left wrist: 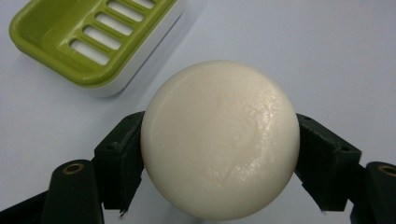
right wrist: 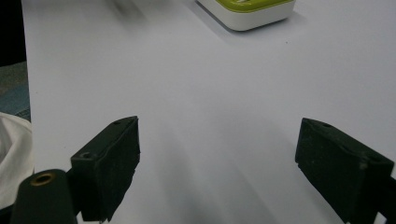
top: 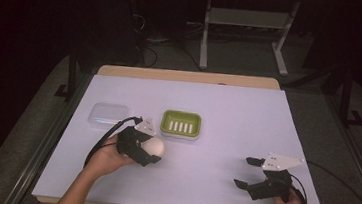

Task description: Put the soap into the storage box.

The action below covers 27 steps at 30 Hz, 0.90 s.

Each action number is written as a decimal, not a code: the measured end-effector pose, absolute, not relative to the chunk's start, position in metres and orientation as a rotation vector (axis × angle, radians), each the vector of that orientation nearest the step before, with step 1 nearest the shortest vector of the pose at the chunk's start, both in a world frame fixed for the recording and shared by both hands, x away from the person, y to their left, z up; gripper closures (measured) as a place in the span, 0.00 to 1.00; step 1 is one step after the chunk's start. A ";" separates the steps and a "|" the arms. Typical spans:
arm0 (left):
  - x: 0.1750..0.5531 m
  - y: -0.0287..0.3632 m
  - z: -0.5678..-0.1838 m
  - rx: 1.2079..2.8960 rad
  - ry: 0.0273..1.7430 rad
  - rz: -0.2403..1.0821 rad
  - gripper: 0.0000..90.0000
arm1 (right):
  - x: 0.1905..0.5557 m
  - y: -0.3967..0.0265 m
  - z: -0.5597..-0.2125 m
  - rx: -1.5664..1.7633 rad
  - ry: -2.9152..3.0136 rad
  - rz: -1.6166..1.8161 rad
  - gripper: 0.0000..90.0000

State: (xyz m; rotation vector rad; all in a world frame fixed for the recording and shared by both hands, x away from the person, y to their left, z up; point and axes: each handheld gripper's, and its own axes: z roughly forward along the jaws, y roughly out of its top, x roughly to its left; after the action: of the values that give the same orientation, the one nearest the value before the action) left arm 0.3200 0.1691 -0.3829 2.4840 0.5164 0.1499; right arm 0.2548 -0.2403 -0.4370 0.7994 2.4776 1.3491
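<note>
White surface [top: 224, 151] with a green soap dish [top: 181, 124]; left tongs [top: 150, 152] clamp round soap [top: 153, 146] just beside it, best lowered level into the dish, while right tongs [top: 246, 172] gape wide, well apart.

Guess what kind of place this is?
Probably a lab or data-collection bench, not a bathroom: a table under a plain white sheet, bare desk legs and cables on the floor behind, and the soap held in a handheld left gripper.
</note>
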 end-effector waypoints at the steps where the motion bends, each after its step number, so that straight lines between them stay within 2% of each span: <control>1: 0.321 0.166 -0.380 2.485 0.512 0.148 0.28 | 0.255 -0.240 -0.437 0.799 2.481 1.348 0.15; 27: 0.344 0.152 -0.372 2.495 0.508 0.115 0.28 | 0.253 -0.242 -0.433 0.795 2.458 1.379 0.15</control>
State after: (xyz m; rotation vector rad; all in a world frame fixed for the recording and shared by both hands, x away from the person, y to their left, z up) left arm 0.3443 0.1518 -0.3720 2.4954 0.5084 0.1155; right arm 0.2525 -0.2419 -0.4325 0.7947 2.4576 1.3791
